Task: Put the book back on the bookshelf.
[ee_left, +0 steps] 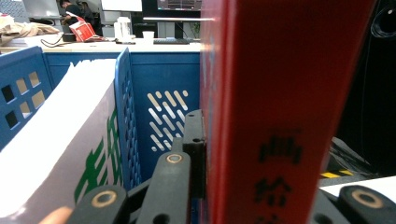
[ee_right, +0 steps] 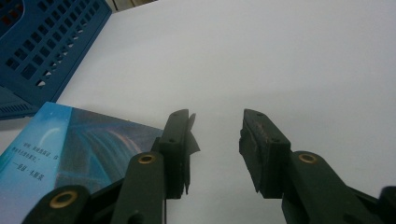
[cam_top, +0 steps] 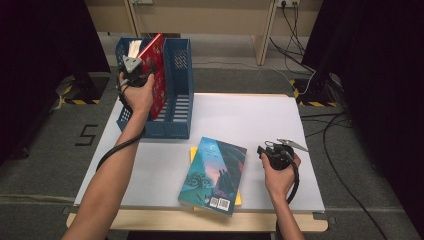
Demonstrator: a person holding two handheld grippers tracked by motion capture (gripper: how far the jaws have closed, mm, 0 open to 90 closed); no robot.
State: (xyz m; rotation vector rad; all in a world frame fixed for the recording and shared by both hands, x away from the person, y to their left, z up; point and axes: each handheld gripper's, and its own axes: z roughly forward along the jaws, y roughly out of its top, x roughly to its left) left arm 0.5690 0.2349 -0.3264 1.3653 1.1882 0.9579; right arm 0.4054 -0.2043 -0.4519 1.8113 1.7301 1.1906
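A red book (cam_top: 156, 75) stands tilted in the middle slot of a blue file rack (cam_top: 177, 107) at the table's back left. My left gripper (cam_top: 142, 70) is shut on it; in the left gripper view the red book's spine (ee_left: 280, 116) sits between the jaws, with black printed characters on it. Near the front, a blue illustrated book (cam_top: 215, 175) lies flat on a yellow book (cam_top: 193, 153). My right gripper (cam_top: 265, 149) rests just right of them. Its jaws stand open over the white tabletop, right gripper (ee_right: 217, 126) holding nothing, the blue book (ee_right: 70, 140) to their left.
A white book with green print (ee_left: 70, 140) stands in the rack's left slot beside a blue divider (ee_left: 125, 112). The rack's corner (ee_right: 42, 46) lies far left of my right gripper. White table surface (cam_top: 260, 115) stretches between rack and right edge. Cables trail on the floor at right.
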